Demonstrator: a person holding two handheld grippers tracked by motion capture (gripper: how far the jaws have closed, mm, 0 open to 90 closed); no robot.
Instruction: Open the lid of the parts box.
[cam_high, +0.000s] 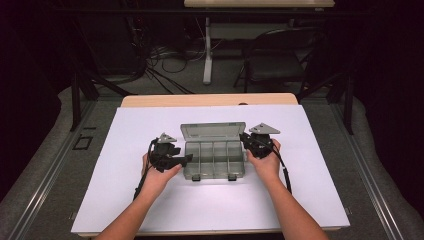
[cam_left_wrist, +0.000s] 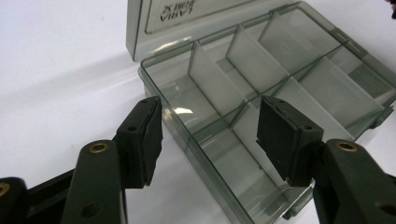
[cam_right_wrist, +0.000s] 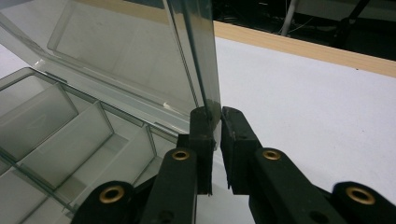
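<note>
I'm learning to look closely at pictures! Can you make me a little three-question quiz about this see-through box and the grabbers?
1. True or false: the lid of the smoky clear plastic compartment box is closed flat.
2. Which gripper pinches the lid's edge? A) left gripper B) right gripper
3. Fill in: the left gripper's black jaws stand ____ around the box's near corner, one pad outside the wall, the other over a compartment.

Key: 1 false, it stands raised. 2 B. 3 open.

Left gripper (cam_left_wrist: 210, 135) fingers apart — right gripper (cam_right_wrist: 215, 140) clamped.
</note>
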